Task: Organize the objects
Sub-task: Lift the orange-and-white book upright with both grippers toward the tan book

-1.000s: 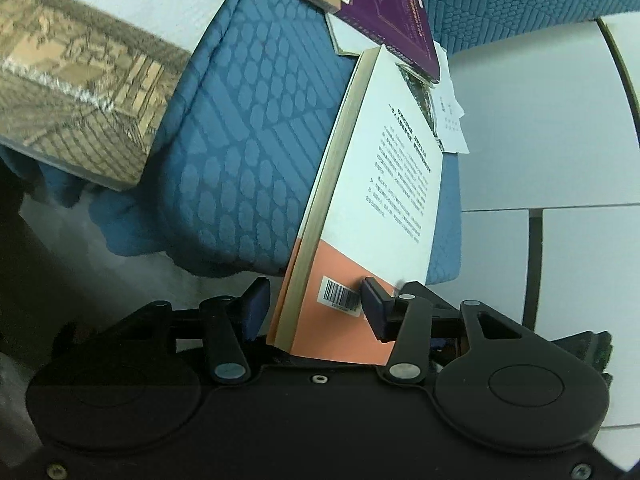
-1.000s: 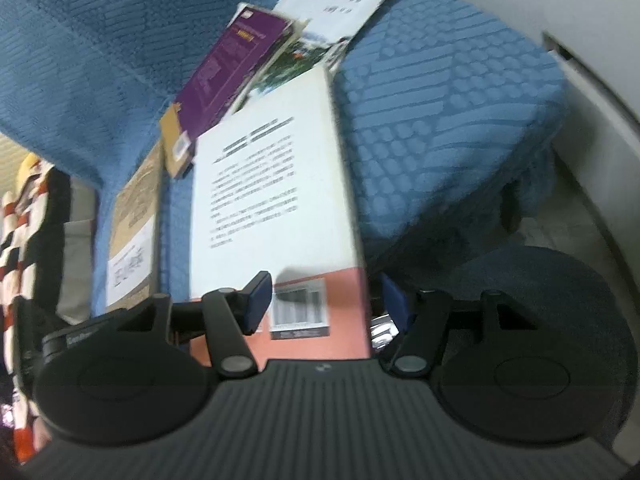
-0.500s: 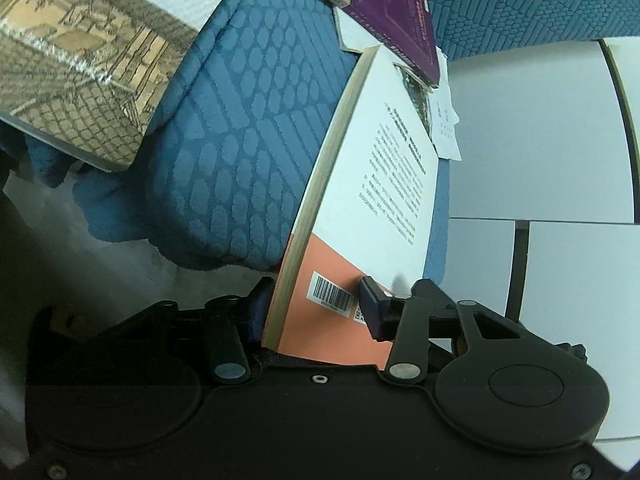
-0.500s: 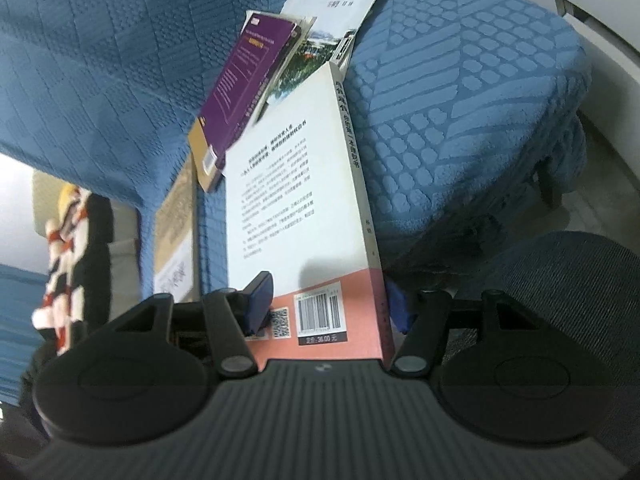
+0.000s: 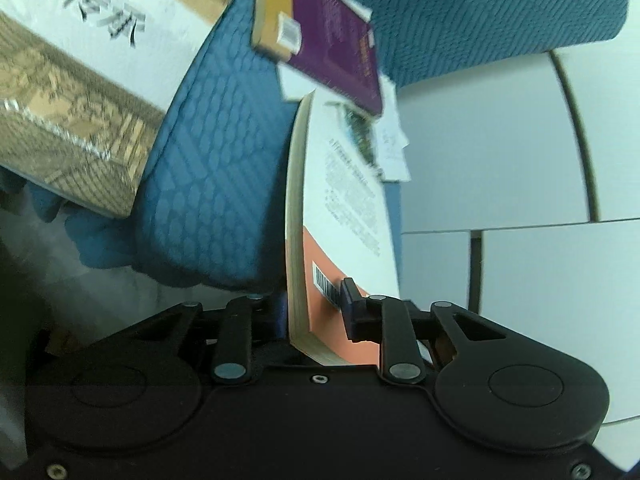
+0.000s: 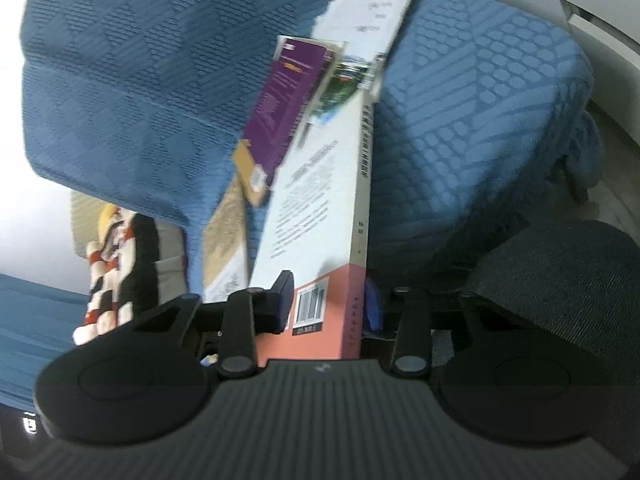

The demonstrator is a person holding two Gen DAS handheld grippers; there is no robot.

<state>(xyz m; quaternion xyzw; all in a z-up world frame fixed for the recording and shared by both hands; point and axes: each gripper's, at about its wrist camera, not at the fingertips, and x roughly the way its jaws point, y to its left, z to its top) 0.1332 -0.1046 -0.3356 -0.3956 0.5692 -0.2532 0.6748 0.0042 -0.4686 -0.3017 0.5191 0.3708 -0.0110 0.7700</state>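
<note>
A white and salmon-orange book (image 5: 344, 208) with a barcode is clamped at its near end by both grippers. My left gripper (image 5: 310, 304) is shut on it near one corner. My right gripper (image 6: 328, 300) is shut on the same book (image 6: 316, 216), which stands tilted on edge over the blue sofa seat (image 6: 460, 120). A purple book (image 5: 340, 48) lies over its far end, and it also shows in the right wrist view (image 6: 280, 116). Loose white papers (image 6: 364, 12) lie beyond.
A large tan book with black calligraphy (image 5: 76, 80) lies on the sofa cushion (image 5: 216, 168) at left. A tan book (image 6: 224, 248) and a striped plush toy (image 6: 116, 272) are at left in the right wrist view. A dark round stool (image 6: 560, 280) sits at right. White floor tiles (image 5: 500, 160) are at right.
Both grippers have tilted the white and orange book up from lying flat to standing on its edge. Both views have moved closer to the sofa.
</note>
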